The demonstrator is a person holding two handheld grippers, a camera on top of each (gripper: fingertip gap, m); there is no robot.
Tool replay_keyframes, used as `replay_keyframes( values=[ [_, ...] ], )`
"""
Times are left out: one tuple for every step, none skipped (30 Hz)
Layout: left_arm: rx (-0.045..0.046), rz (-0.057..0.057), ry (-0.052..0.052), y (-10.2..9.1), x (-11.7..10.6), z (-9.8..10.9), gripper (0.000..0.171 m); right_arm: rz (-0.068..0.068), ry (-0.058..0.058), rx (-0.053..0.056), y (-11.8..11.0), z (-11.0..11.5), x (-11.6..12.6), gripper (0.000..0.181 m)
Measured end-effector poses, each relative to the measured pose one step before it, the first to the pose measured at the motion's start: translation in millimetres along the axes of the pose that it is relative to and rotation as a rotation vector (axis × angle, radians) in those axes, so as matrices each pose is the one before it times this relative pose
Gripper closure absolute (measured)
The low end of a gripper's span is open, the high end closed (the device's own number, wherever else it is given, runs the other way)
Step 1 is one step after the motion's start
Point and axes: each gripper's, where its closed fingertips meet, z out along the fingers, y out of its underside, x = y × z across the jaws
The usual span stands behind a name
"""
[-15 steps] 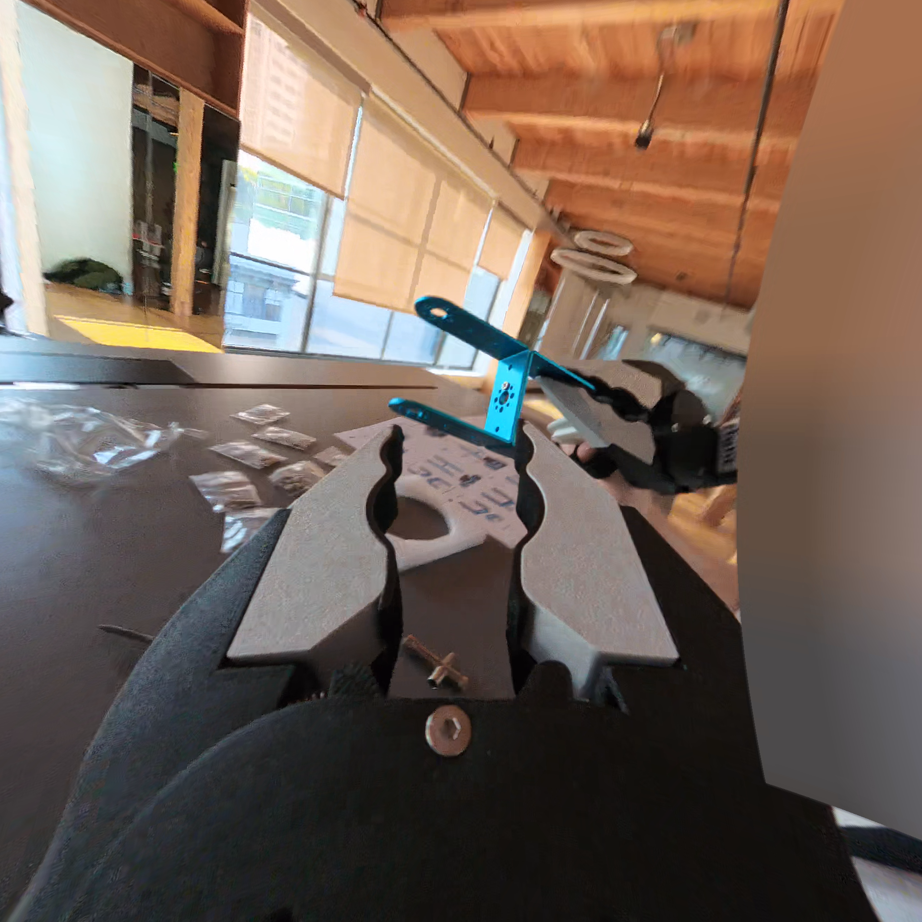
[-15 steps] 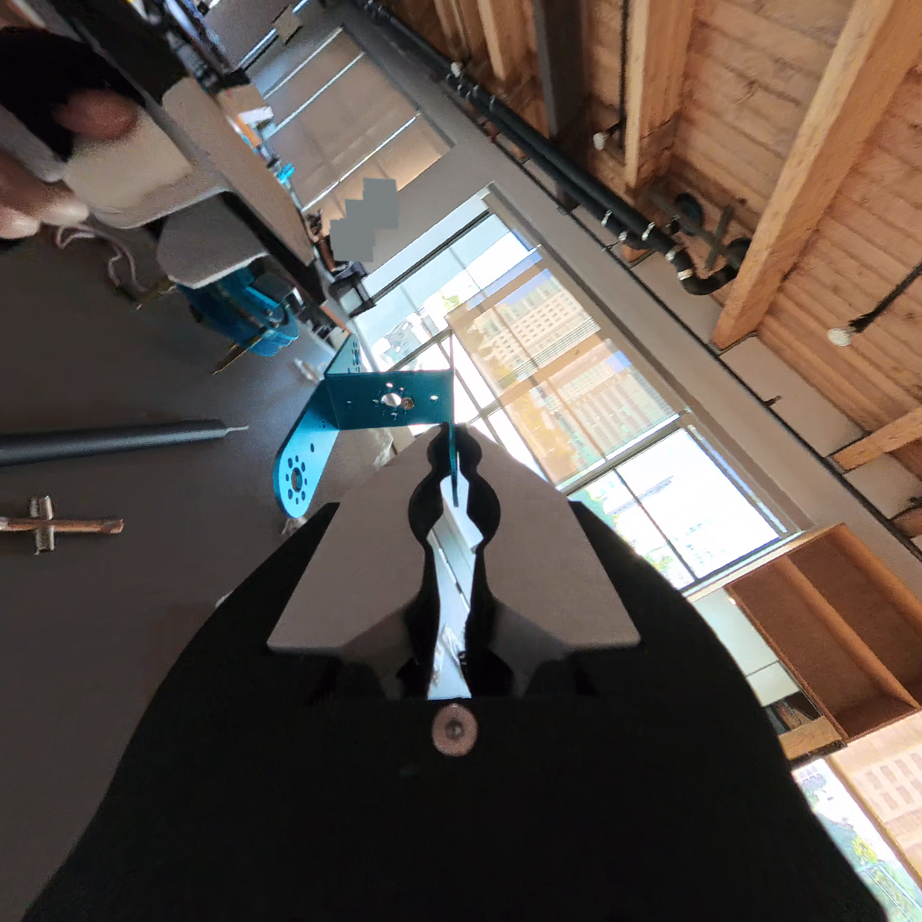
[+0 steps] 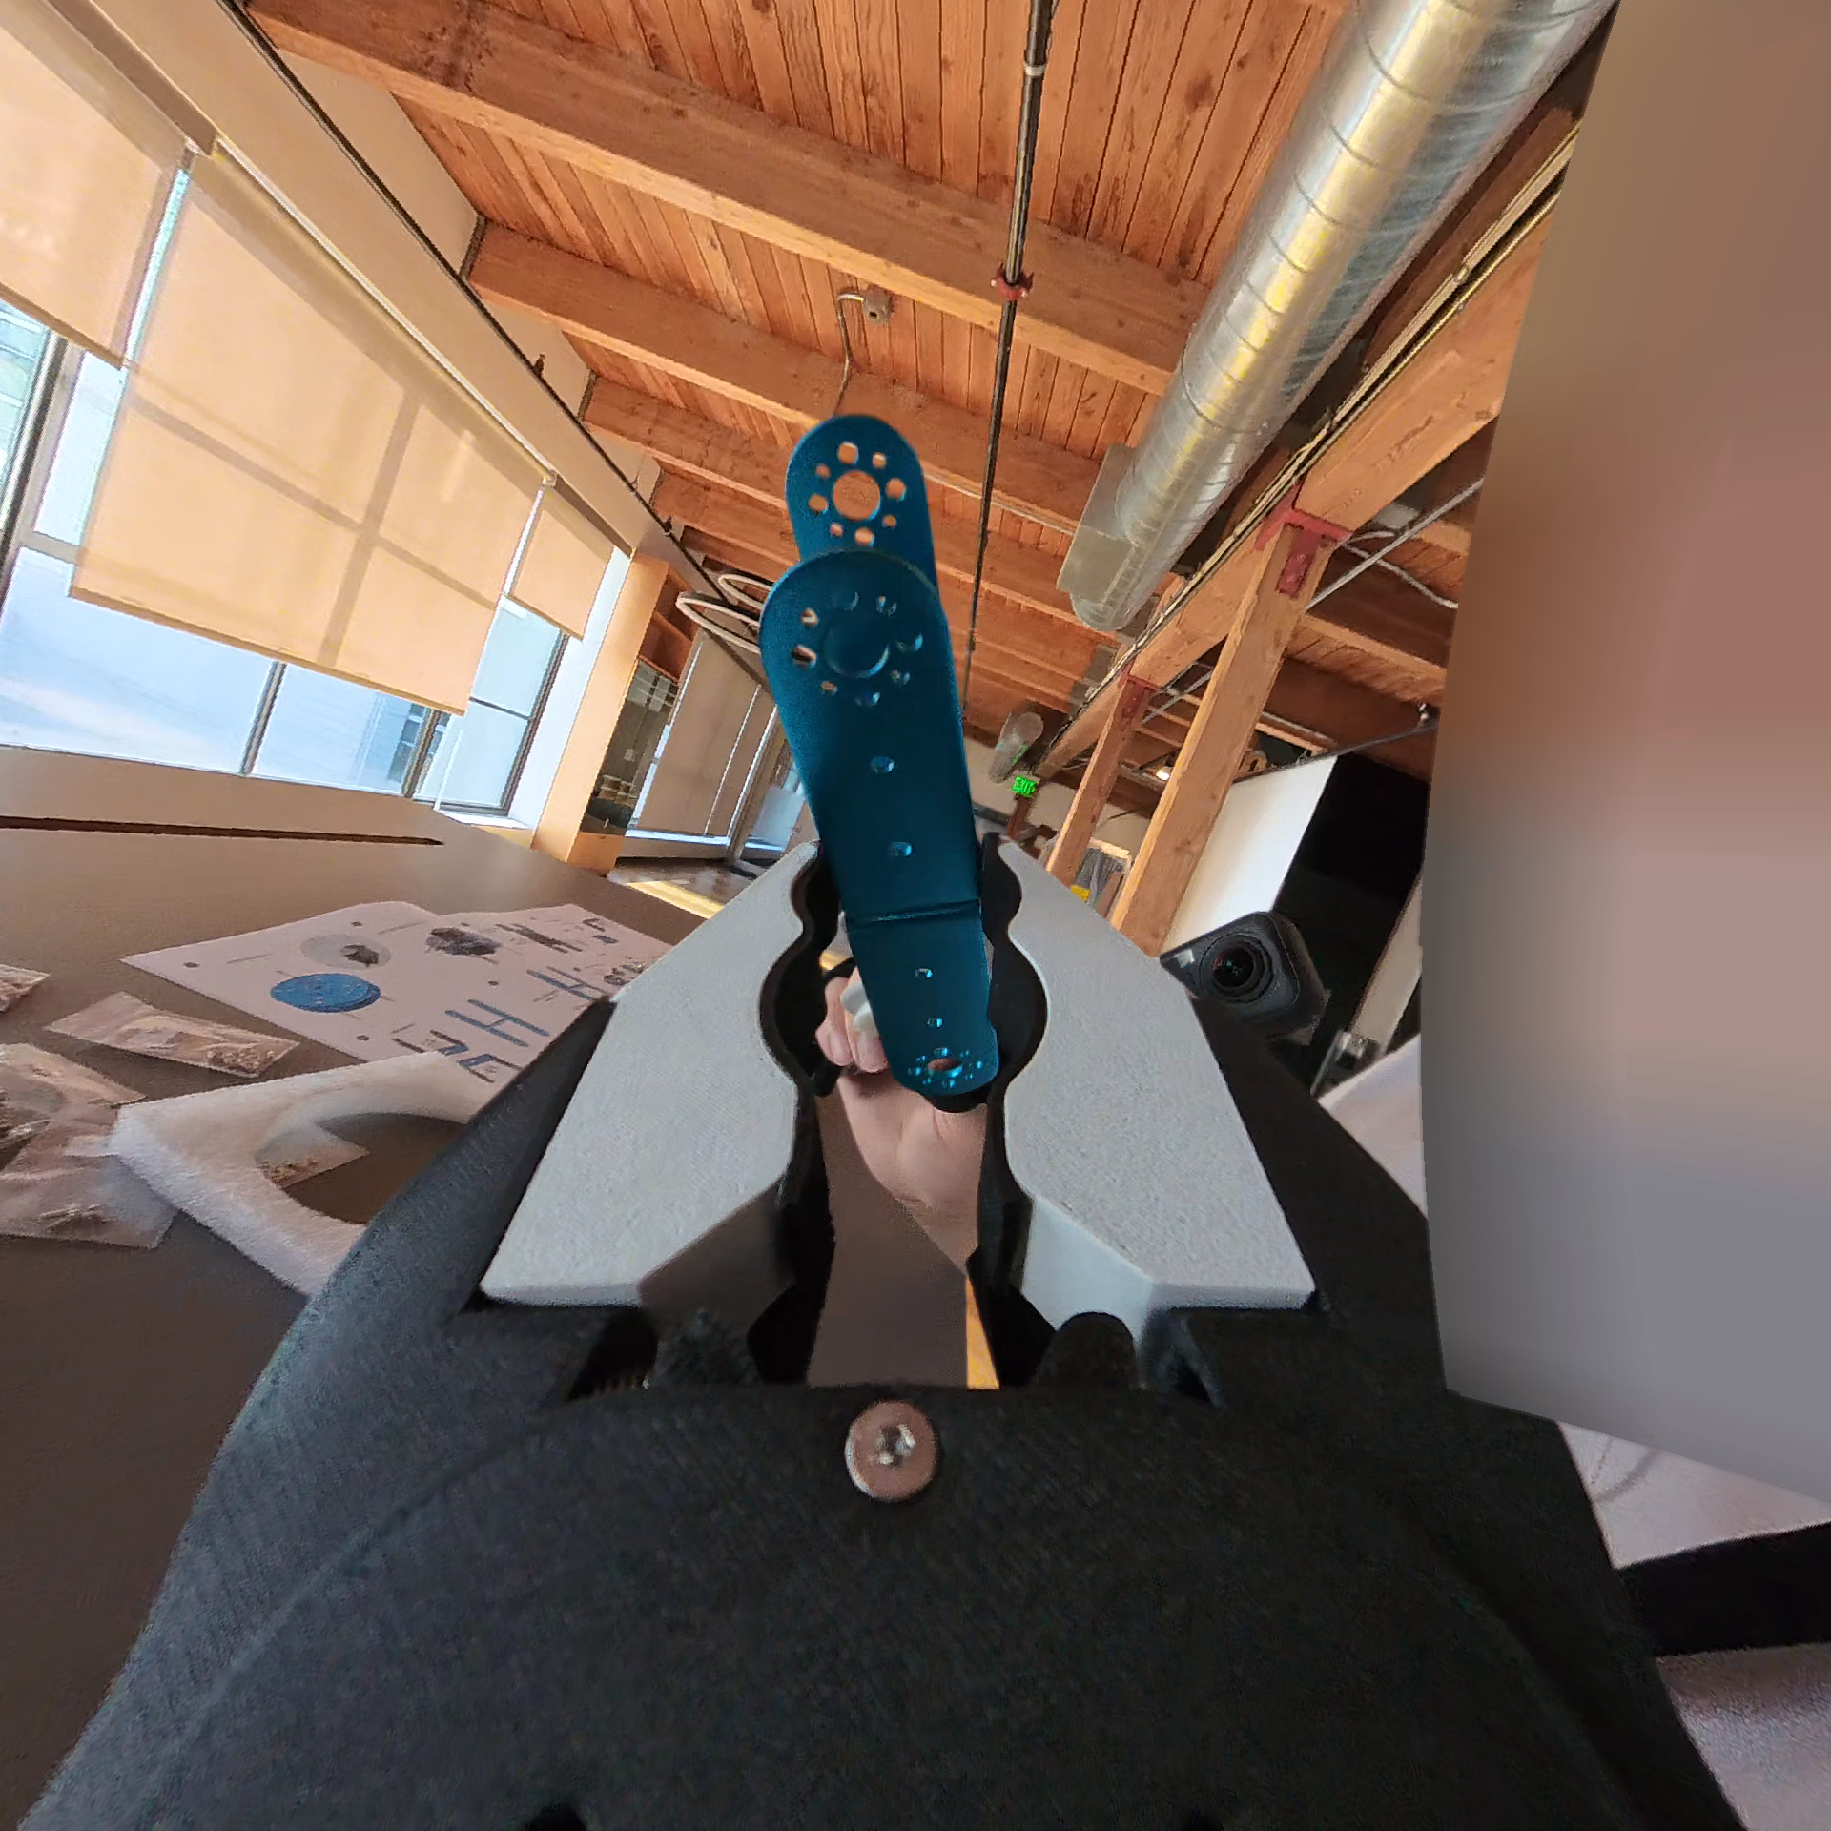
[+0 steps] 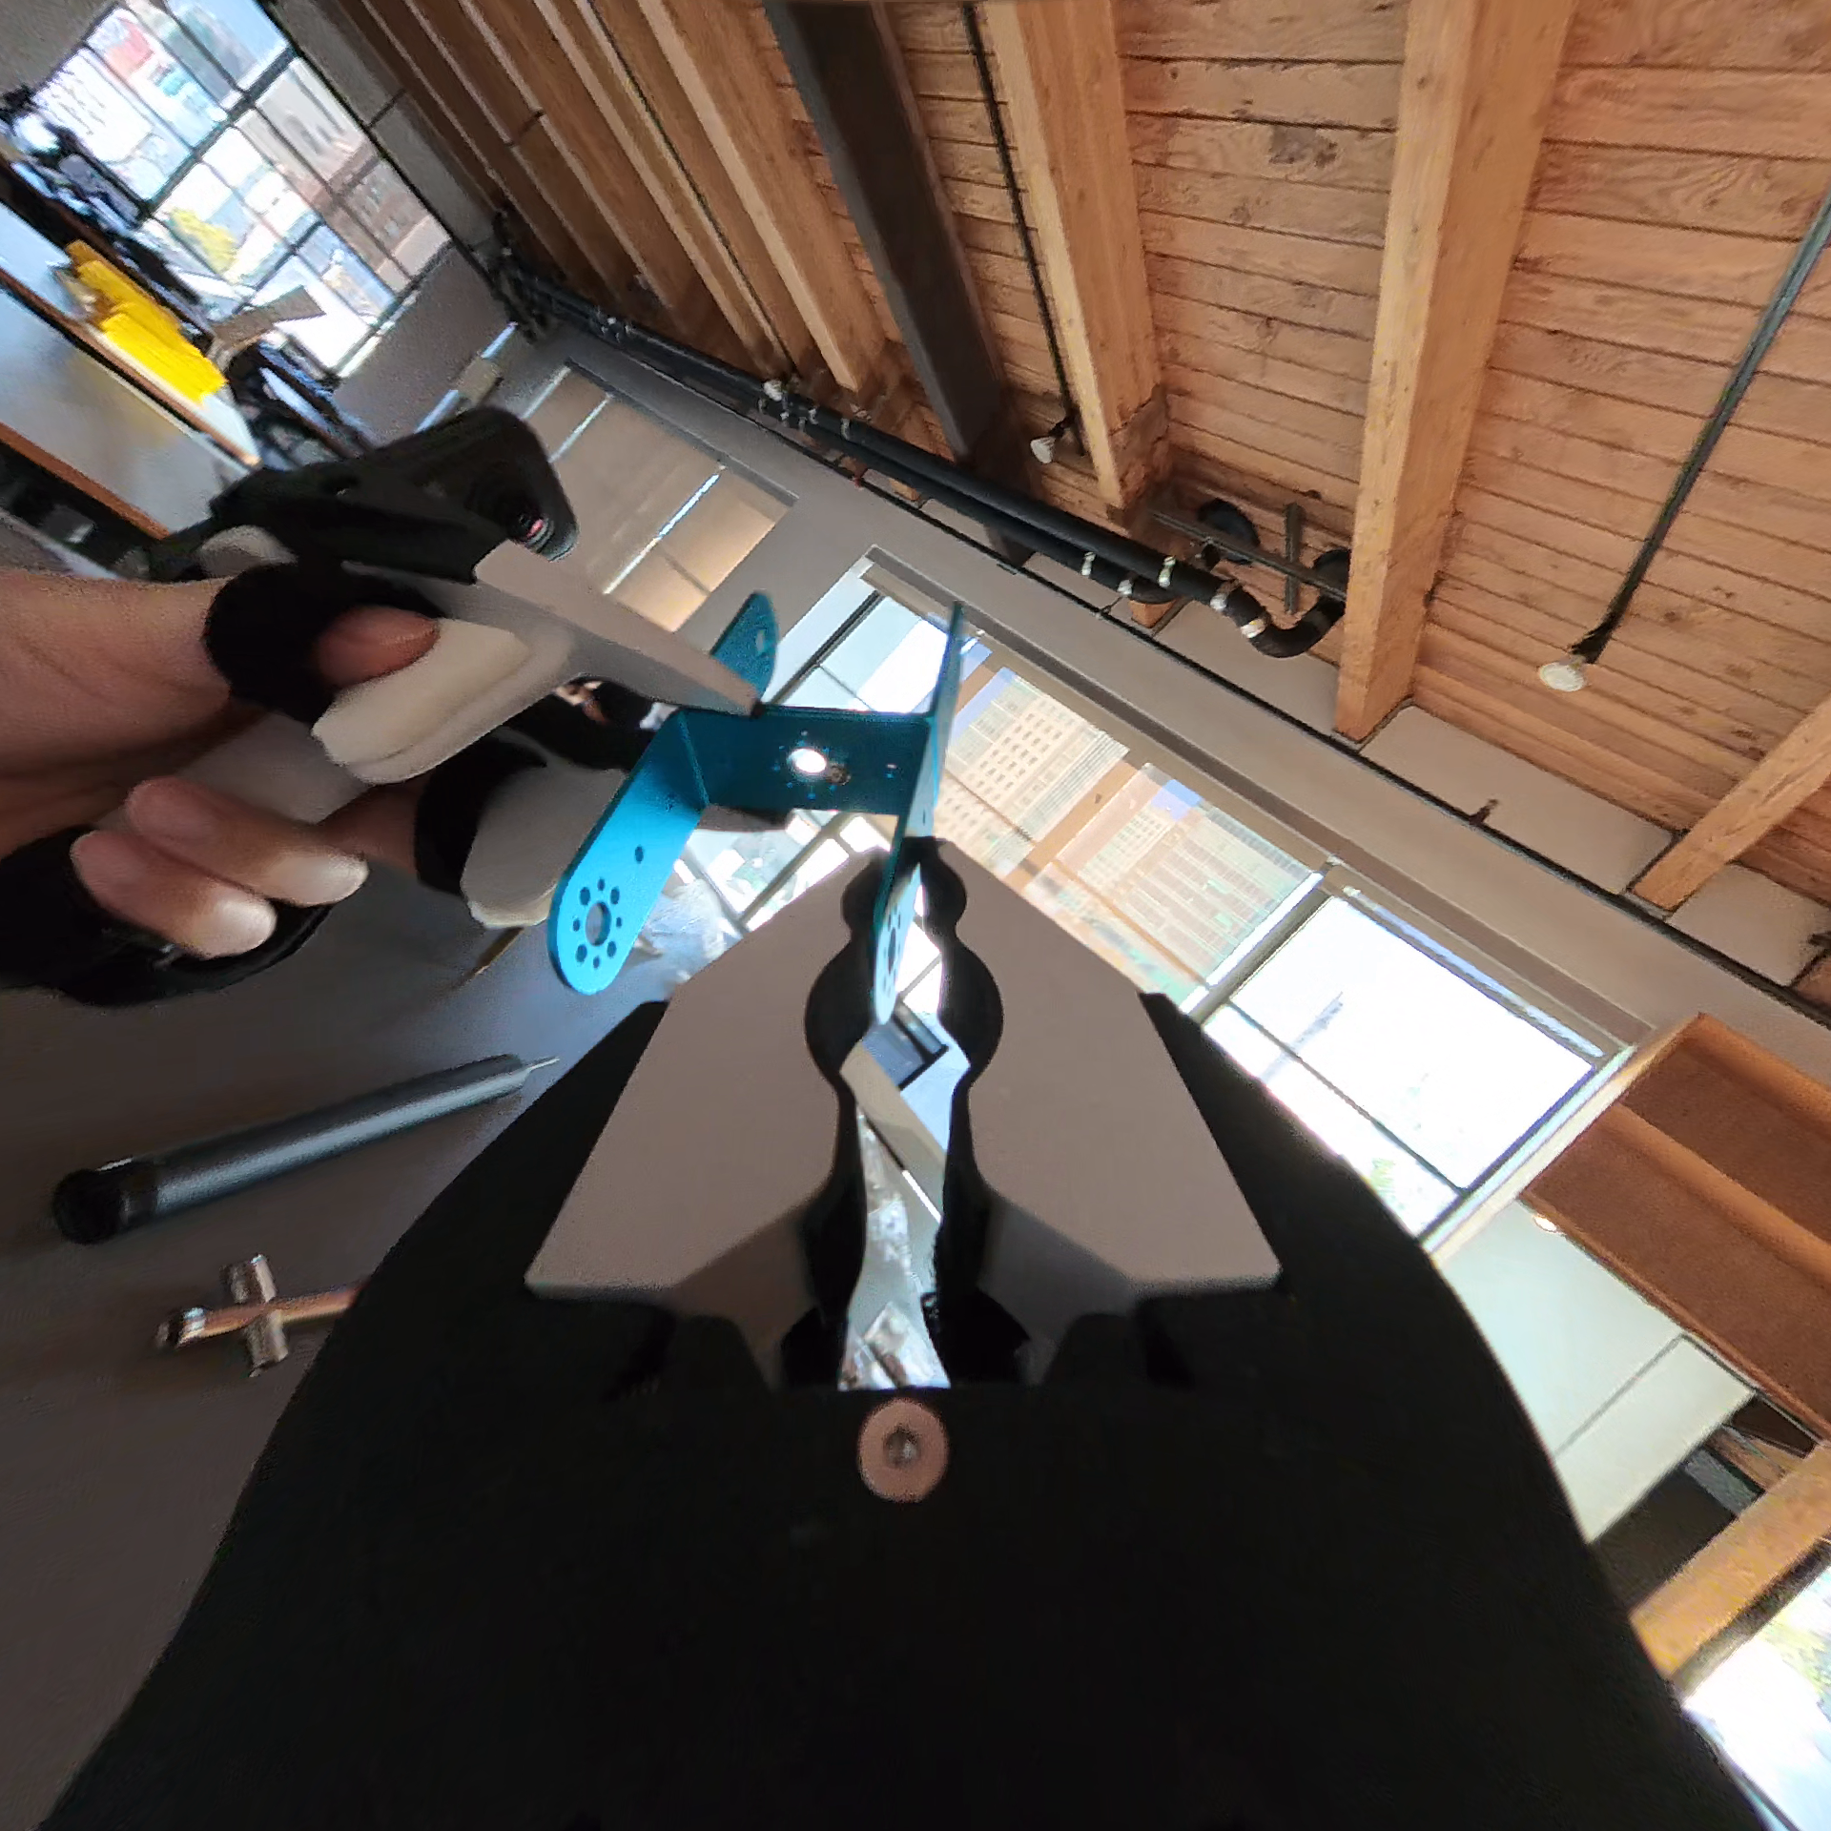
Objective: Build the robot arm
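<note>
Beneath timber ceiling, right hand-held gripper [image 4: 897,892] closed on blue bracket [image 4: 793,768].

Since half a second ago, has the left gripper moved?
Yes. The left gripper has tilted up toward the ceiling beams and closed in around the bracket.

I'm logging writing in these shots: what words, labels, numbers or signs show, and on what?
Printed sheet on the table: blue and dark print, partly legible; I don't copy wording.
Green lit sign far back: too small to read.
Blue bracket: only holes, no writing.
</note>
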Motion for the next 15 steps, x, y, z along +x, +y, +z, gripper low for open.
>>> replay_keyframes(
  values=[
    [-0.01714, 0.0189, -0.0144, 0.74, -1.77, -1.70, 0.145, 0.0178, -0.0370, -0.0113, 4.39, -1.23, -5.74, 0.173],
    [-0.02085, 0.0275, -0.0223, 1.76, -2.56, -1.55, 0.145, 0.0191, -0.0370, -0.0219, 6.25, -0.93, -5.80, 0.170],
    [-0.01468, 0.0302, -0.0253, 1.53, -2.61, -1.45, 0.145, 0.0161, -0.0374, -0.0320, 7.73, -0.60, -5.44, 0.167],
    [-0.00936, 0.0308, -0.0207, 1.65, -1.99, -1.13, 0.145, 0.0134, -0.0207, -0.0397, 8.36, -0.54, -2.63, 0.167],
    [-0.01038, 0.0299, -0.0202, 2.32, -1.95, -0.54, 0.145, 0.0081, -0.0140, -0.0371, 7.55, -0.45, -1.51, 0.164],
    [-0.00909, 0.0242, -0.0223, 2.60, -2.19, -0.25, 0.145, 0.0008, -0.0042, -0.0329, 6.19, -0.41, -0.06, 0.158],
    [-0.00616, 0.0177, -0.0152, 2.29, -1.12, 0.07, 0.145, -0.0087, 0.0043, -0.0338, 4.96, -0.92, 1.20, 0.154],
    [-0.00837, 0.0163, -0.0118, 2.61, -0.35, 0.50, 0.145, -0.0248, 0.0104, -0.0280, 1.92, -1.29, 1.74, 0.150],
    [-0.01272, 0.0231, -0.0226, 2.89, -1.73, 0.55, 0.145, -0.0567, 0.0051, -0.0209, -0.93, -1.74, 0.53, 0.150],
    [-0.02709, 0.0326, -0.0381, 4.09, -3.83, 0.53, 0.145, -0.0948, -0.0005, -0.0172, -3.05, -2.02, -0.30, 0.152],
    [-0.03747, 0.0410, -0.0407, 5.00, -4.22, 0.87, 0.145, -0.1201, -0.0006, -0.0177, -3.98, -1.88, 0.23, 0.155],
    [-0.04112, 0.0421, -0.0366, 5.11, -3.37, 1.26, 0.145, -0.1216, -0.0052, -0.0059, -5.62, -1.04, 0.17, 0.156],
    [-0.03665, 0.0367, -0.0295, 4.13, -2.23, 1.60, 0.145, -0.1041, -0.0164, -0.0052, -5.07, 0.38, -1.11, 0.156],
    [-0.02956, 0.0293, -0.0170, 3.03, -0.32, 1.98, 0.145, -0.0802, -0.0420, -0.0070, -3.51, 2.13, -4.74, 0.155],
    [-0.02872, 0.0209, -0.0067, 2.76, 0.93, 2.34, 0.145, -0.0595, -0.0467, -0.0122, -1.31, 3.25, -5.79, 0.153]
  ],
)
